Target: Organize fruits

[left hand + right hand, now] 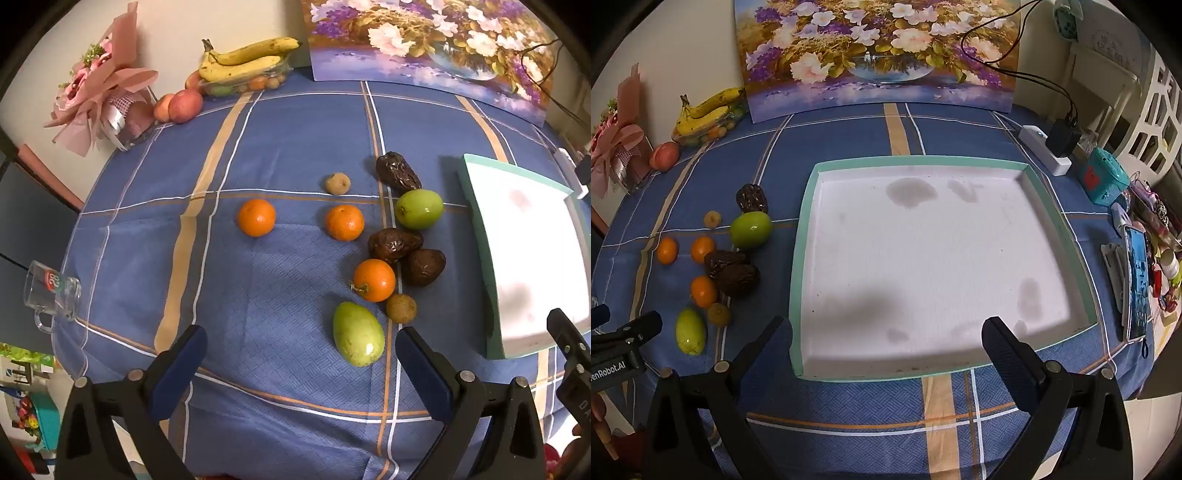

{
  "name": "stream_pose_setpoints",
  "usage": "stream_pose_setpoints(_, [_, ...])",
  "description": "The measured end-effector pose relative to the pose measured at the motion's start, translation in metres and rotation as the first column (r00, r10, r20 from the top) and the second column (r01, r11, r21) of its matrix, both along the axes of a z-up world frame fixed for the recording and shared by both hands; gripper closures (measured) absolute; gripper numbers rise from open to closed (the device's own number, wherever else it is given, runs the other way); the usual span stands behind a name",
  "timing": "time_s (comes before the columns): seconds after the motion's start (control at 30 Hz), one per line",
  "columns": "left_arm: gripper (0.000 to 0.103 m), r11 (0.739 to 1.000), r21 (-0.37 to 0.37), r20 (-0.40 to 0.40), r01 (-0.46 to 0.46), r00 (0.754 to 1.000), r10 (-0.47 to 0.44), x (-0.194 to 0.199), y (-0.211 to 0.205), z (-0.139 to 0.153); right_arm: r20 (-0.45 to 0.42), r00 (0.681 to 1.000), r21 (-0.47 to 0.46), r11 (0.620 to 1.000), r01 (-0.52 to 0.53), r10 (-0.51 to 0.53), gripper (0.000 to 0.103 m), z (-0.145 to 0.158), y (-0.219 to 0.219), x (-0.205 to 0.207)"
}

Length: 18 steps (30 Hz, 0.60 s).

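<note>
Loose fruit lies on the blue checked tablecloth: three oranges, a long green fruit, a round green fruit, three dark wrinkled dates and two small brown fruits. The empty white tray with a teal rim lies to their right. My left gripper hangs open above the cloth, the long green fruit just ahead of its fingers. My right gripper stands open over the tray's near edge, holding nothing.
Bananas on a bowl of fruit and apples sit at the back left beside a pink bouquet. A flower painting leans on the wall. A glass mug stands at the left edge. A power strip, phone and clutter line the right.
</note>
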<state>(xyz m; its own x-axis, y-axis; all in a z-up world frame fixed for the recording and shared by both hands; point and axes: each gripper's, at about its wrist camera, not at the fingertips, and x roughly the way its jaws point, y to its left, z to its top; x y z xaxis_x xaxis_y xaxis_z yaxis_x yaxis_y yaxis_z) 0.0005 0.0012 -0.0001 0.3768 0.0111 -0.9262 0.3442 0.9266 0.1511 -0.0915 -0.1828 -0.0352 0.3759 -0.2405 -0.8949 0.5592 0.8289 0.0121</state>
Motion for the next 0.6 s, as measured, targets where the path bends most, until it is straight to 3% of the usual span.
stream_pose_setpoints(0.6, [0.000,1.000,0.001,-0.009,0.008,1.000,-0.008,-0.0005,0.0018,-0.0047,0.000,1.000,0.003,1.000,-0.001,0.001,0.001,-0.0021,-0.0005,-0.0001])
